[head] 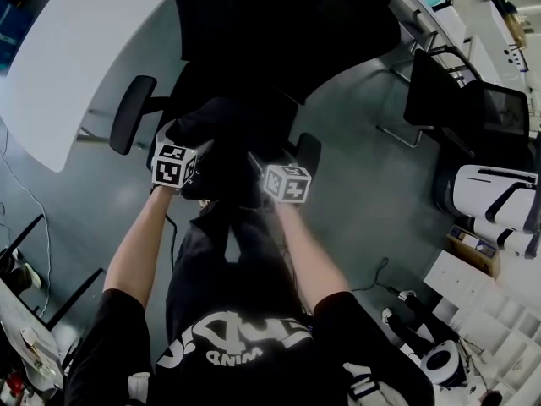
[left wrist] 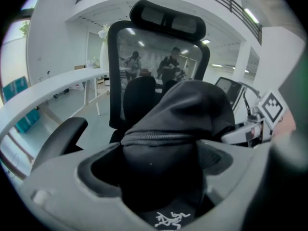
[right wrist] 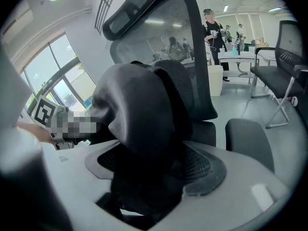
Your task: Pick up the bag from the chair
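Note:
A black fabric bag (head: 221,155) hangs between my two grippers just in front of the black office chair (head: 254,49). My left gripper (head: 188,176) is shut on the bag's left side; in the left gripper view the bag (left wrist: 178,129), with its zipper and a white logo, fills the space between the jaws. My right gripper (head: 272,180) is shut on the bag's right side, and in the right gripper view black cloth (right wrist: 139,124) is pinched between the grey pads (right wrist: 207,167). The chair's mesh back (right wrist: 178,47) stands right behind the bag.
A white curved table (head: 76,49) lies left of the chair. The chair's armrests (head: 131,112) flank the bag. A second black chair (head: 461,104) and white equipment (head: 494,197) stand at the right. People stand in the background (right wrist: 211,30).

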A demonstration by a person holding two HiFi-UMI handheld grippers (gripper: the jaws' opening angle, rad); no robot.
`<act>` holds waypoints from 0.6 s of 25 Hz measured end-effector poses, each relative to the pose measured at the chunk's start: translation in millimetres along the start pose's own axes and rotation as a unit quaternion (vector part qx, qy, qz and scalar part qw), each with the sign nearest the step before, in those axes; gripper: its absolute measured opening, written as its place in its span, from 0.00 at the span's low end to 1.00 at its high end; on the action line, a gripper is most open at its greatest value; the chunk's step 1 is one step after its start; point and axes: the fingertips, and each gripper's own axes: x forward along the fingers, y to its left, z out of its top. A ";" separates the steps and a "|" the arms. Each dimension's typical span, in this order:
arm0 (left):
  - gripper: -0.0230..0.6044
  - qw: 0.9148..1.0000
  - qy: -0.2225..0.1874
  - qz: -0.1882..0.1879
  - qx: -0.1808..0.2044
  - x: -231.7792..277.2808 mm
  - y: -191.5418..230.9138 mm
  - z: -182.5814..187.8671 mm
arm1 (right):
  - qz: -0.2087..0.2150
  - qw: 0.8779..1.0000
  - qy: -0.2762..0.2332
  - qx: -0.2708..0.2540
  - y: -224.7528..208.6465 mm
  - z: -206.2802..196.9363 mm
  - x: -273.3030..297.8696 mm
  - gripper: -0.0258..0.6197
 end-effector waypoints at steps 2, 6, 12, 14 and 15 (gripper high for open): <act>0.78 1.000 0.000 0.001 0.000 0.2 2.2 -1.2 | 0.001 1.000 0.006 -0.002 0.1 -2.5 3.7 0.58; 0.72 1.000 0.000 -0.005 -0.023 0.4 2.8 -1.7 | 0.016 1.000 0.011 0.002 8.9 -4.4 9.1 0.42; 0.47 0.999 0.006 -0.020 -0.033 -0.4 -11.1 -1.2 | 0.016 1.000 0.015 0.008 11.4 0.2 7.7 0.31; 0.39 0.999 0.007 -0.026 -0.033 -2.6 -16.9 -2.0 | 0.015 1.000 0.016 0.007 11.9 1.4 5.8 0.27; 0.36 0.999 0.006 -0.028 -0.034 -3.2 -19.2 -3.3 | 0.014 1.000 0.017 0.007 12.2 1.7 5.6 0.25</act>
